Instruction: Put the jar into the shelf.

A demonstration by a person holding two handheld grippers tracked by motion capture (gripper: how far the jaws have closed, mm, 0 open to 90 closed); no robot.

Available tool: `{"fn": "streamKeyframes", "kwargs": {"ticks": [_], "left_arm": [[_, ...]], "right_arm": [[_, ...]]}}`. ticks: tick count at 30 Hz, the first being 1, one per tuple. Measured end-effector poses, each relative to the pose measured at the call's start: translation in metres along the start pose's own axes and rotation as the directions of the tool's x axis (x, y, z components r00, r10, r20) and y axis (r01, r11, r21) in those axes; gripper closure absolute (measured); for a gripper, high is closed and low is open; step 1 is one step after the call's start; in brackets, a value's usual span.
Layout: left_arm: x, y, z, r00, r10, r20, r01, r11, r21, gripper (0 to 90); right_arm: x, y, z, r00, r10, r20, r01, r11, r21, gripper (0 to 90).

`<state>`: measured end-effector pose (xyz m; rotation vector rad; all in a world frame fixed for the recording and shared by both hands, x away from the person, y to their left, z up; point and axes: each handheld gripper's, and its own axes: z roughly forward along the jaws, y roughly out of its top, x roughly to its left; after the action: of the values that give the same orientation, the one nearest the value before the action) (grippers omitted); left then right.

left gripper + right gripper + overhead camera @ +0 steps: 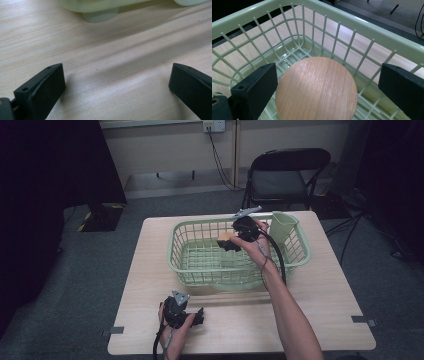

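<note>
While the right gripper point(231, 241) is hanging over the green basket point(200, 274), its jaws are standing wide apart, released, with a round wooden disc point(316, 88) lying between them in the right gripper view; the left jaw is sitting right at the disc's rim at about nine o'clock, whether touching it I cannot tell, and the right jaw is standing clear of it at three o'clock. The disc is sitting inside the basket, above its grid floor, near a rounded corner whose wall is running from ten to two o'clock behind it. In the high view the disc is showing at the gripper's tip. A green cup point(283, 225) is standing at the basket's two o'clock corner. The left gripper point(199, 317) is resting on the table point(320, 315) at the basket's seven o'clock, its jaws likewise spread and holding nothing, bare wood between them.
</note>
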<state>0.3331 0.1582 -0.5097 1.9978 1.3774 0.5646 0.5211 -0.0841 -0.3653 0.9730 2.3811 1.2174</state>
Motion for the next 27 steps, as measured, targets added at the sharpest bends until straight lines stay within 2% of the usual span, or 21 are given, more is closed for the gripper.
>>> {"fn": "streamKeyframes", "kwargs": {"ticks": [14,19,27], "left_arm": [[0.000,0.000,0.000,1.0000,0.000,0.000,0.000,1.0000,0.000,0.4],[0.000,0.000,0.000,1.0000,0.000,0.000,0.000,1.0000,0.000,0.4],[0.000,0.000,0.000,1.0000,0.000,0.000,0.000,1.0000,0.000,0.4]], "right_arm": [[-0.003,0.002,-0.008,0.9998,0.017,0.014,-0.016,0.999,-0.044,1.7],[-0.003,0.005,-0.016,0.9994,0.029,0.019,-0.027,0.997,-0.077,1.5],[-0.001,0.012,-0.030,0.9990,0.031,0.034,-0.028,0.995,-0.093,1.2]]}}
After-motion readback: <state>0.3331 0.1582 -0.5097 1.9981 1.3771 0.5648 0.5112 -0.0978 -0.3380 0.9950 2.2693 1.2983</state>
